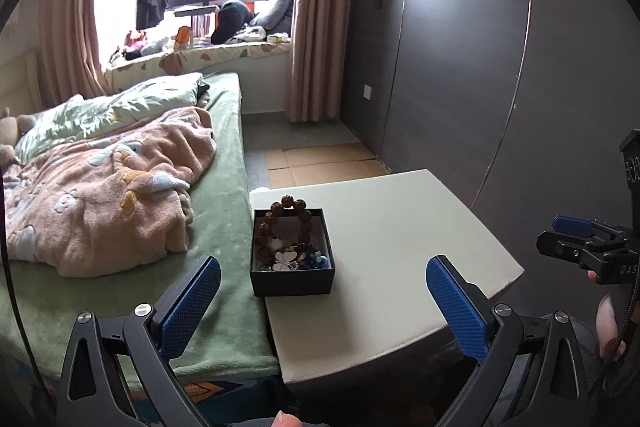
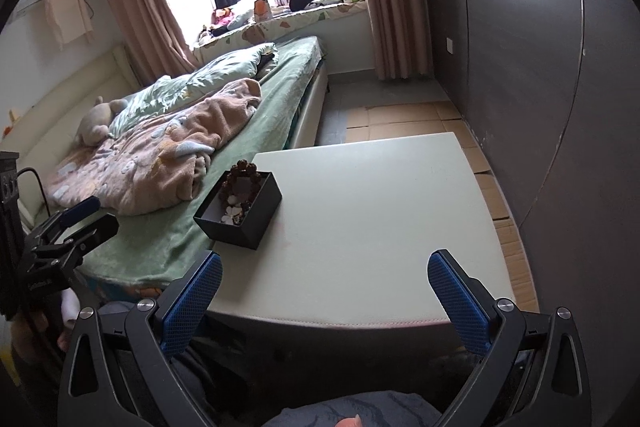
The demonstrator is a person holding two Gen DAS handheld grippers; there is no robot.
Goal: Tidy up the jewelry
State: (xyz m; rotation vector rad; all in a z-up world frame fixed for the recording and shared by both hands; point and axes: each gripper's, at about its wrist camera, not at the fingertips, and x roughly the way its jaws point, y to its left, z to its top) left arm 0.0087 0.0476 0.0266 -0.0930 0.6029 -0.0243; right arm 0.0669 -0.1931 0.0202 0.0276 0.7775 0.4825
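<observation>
A small black open box [image 1: 292, 281] stands on the left edge of a white table [image 1: 400, 251], next to the bed. In it lie a brown bead bracelet [image 1: 280, 215] that sticks up over the far rim, a white flower piece [image 1: 286, 258] and blue beads [image 1: 316, 259]. The box also shows in the right wrist view [image 2: 244, 227], with the bracelet [image 2: 242, 169] and flower piece [image 2: 232, 213]. My left gripper [image 1: 324, 283] is open and empty, just short of the box. My right gripper [image 2: 324, 279] is open and empty over the table's near edge, right of the box.
A bed [image 1: 224, 195] with a green sheet and a pink blanket [image 1: 112, 187] touches the table's left side. A dark wardrobe wall [image 1: 500, 75] runs along the right. Cardboard sheets [image 1: 320, 163] cover the floor beyond the table. The right gripper shows at the left view's right edge [image 1: 580, 239].
</observation>
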